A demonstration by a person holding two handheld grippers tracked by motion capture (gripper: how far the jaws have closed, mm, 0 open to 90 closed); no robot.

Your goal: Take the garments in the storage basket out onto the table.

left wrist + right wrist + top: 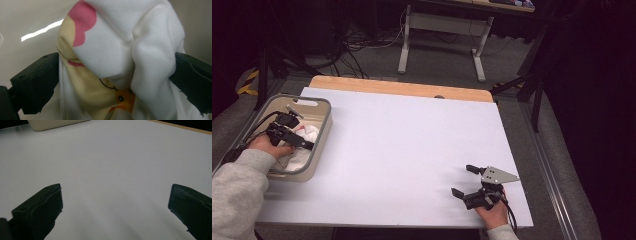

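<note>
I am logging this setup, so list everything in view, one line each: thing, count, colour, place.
cloth: one, white with pink and yellow print, inside the bin, bunched between the left gripper's jaws
bin: one, beige, at the table's left edge
table: one, white top with a wooden far edge
desk frame: one, light grey, on the floor beyond the table
cables: several, black, on the floor beyond
left gripper: one, black, reaching into the bin
right gripper: one, black with a grey plate, open, low over the table's near right

Cloth [306, 135] in the basket [323, 131] at the table's [412, 145] left edge, apparently bunched; right tool [464, 181] near front right.
</note>
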